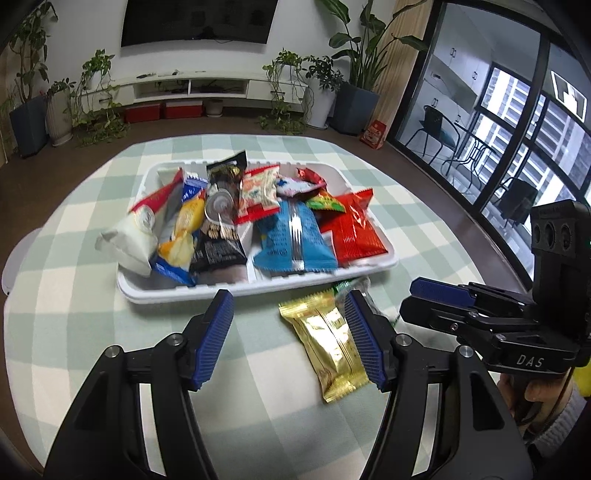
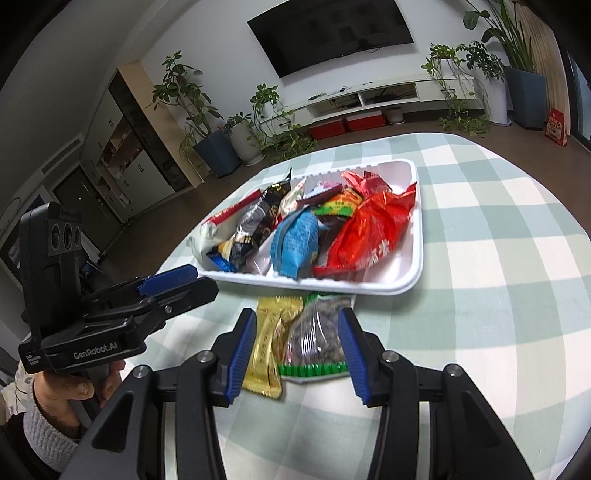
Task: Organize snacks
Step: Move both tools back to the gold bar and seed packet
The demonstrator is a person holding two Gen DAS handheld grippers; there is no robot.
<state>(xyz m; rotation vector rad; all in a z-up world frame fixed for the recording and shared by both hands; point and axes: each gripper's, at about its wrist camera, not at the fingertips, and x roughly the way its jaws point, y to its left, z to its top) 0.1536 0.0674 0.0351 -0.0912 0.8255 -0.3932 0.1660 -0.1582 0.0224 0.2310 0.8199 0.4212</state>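
Living room, wall TV, potted plants behind. Table under green-white check cloth. White tray mid-table, heaped with snack packets: red packet at tray's right end, blue packet beside it. Gold packet and clear nut packet lie side by side on cloth just in front of tray. Left gripper fingers apart, empty, gold packet by right finger. Right gripper fingers apart, straddling both packets, not pressing.

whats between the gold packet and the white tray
Nothing: bare checked cloth separates the gold packet from the white tray, clearest in the right wrist view.
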